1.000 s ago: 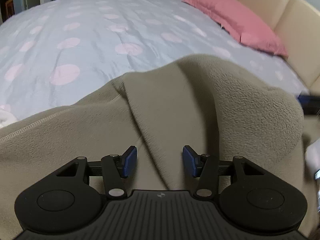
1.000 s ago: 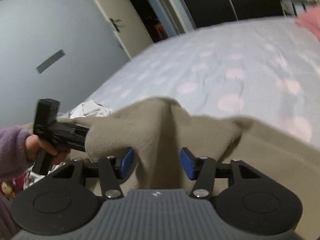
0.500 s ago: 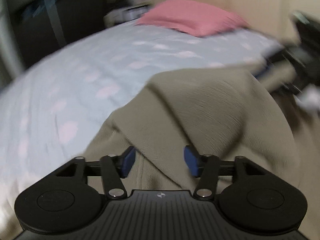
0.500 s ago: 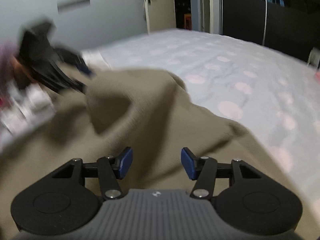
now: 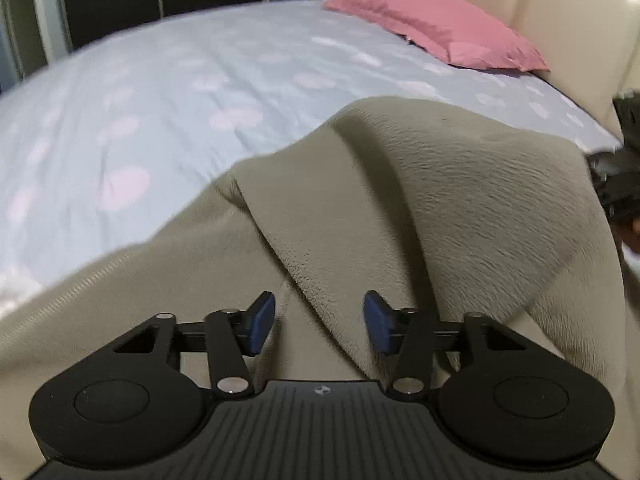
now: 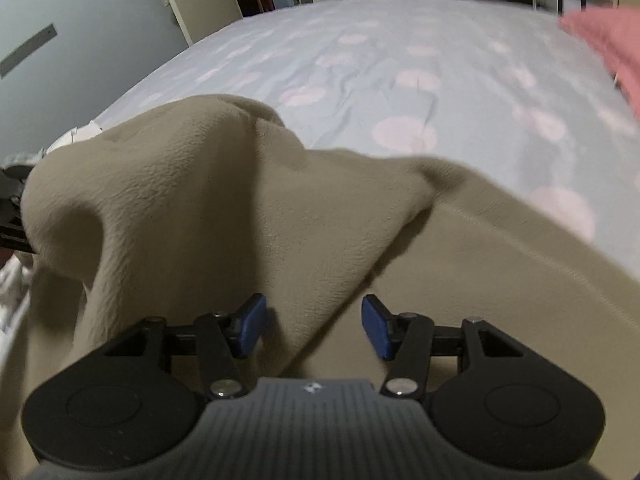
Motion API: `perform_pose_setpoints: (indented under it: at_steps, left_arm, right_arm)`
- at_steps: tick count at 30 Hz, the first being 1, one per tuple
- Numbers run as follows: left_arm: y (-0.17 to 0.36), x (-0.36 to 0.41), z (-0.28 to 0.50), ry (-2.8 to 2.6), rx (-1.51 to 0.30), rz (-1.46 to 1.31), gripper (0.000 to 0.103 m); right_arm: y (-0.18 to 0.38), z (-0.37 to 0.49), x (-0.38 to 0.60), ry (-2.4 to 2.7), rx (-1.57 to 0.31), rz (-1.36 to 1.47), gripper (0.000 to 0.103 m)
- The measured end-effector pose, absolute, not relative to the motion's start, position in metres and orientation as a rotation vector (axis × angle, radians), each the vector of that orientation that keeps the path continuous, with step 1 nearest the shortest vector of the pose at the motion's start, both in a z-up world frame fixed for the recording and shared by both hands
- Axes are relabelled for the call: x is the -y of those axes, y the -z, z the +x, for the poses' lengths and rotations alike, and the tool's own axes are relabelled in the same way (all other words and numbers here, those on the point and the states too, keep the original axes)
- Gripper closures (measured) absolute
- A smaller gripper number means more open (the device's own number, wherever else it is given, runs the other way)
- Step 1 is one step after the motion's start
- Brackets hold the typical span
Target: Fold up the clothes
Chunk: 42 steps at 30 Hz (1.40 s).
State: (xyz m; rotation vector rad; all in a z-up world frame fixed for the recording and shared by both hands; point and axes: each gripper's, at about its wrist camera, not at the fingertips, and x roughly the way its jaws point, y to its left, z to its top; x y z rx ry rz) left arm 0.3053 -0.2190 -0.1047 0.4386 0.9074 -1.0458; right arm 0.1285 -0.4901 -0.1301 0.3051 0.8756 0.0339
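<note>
With both jaws closing on raised folds, I judge the beige fleece garment soft and limp; left gripper and right gripper not yet clamped.

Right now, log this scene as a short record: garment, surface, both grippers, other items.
garment: beige fleece garment, partly lifted into a draped ridge, its lower part spread on the bed
surface: bed with a light blue sheet with pale pink dots
left gripper: jaws closing, a fold of fleece between them, blue pads not yet pressing it
right gripper: jaws closing, a fold of fleece between them, pads not pressing it
pillow: pink pillow at the cream headboard
other: white cloth beyond the garment's left edge in the right wrist view
</note>
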Motion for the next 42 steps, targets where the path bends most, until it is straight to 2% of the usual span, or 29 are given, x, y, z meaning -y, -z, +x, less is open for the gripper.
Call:
perform_pose_setpoints:
  at_steps: [2,3,4,5,12,16,19,22,24,25,26,32,35,42]
  left_arm:
    - [0.109,0.221,0.305,1.063,-0.938,0.421,0.081]
    - [0.11,0.221,0.304,1.071,-0.945,0.416,0.085]
    - [0.11,0.22,0.304,1.077,-0.949,0.402,0.095]
    - [0.103,0.215,0.31,1.077,-0.932,0.35,0.098]
    - [0.05,0.171,0.357,1.034,-0.799,-0.02,0.099]
    - [0.042,0.159,0.371,1.057,-0.762,-0.141,0.1]
    - [0.055,0.157,0.378,0.995,-0.782,-0.023,0.1]
    - [0.069,0.148,0.388,0.857,-0.861,0.022,0.099]
    - [0.069,0.144,0.382,0.869,-0.83,0.084,0.099]
    - [0.066,0.146,0.374,0.891,-0.809,0.128,0.096]
    - [0.063,0.149,0.367,0.912,-0.787,0.171,0.088]
    - [0.044,0.178,0.311,1.036,-0.55,0.48,0.059]
    - [0.046,0.193,0.28,1.095,-0.469,0.608,0.053]
    - [0.073,0.23,0.223,1.139,-0.277,0.927,0.046]
  right_arm:
    - [0.132,0.132,0.49,-0.064,-0.885,0.377,0.078]
    - [0.131,0.13,0.491,-0.066,-0.878,0.392,0.083]
    - [0.129,0.128,0.492,-0.068,-0.868,0.409,0.094]
    - [0.125,0.125,0.498,-0.07,-0.834,0.432,0.095]
    - [0.073,0.101,0.558,0.047,-0.509,0.562,0.097]
    - [0.072,0.102,0.568,0.059,-0.465,0.578,0.097]
    - [0.087,0.108,0.573,0.046,-0.483,0.602,0.096]
    - [0.1,0.113,0.573,0.139,-0.619,0.545,0.092]
    - [0.104,0.111,0.571,0.178,-0.645,0.503,0.081]
    - [0.102,0.106,0.57,0.173,-0.623,0.503,0.068]
    - [0.099,0.102,0.57,0.165,-0.601,0.498,0.062]
    - [0.075,0.09,0.538,0.006,-0.541,0.21,0.06]
    - [0.068,0.089,0.514,-0.076,-0.528,0.077,0.047]
    - [0.06,0.098,0.435,-0.192,-0.495,-0.42,0.029]
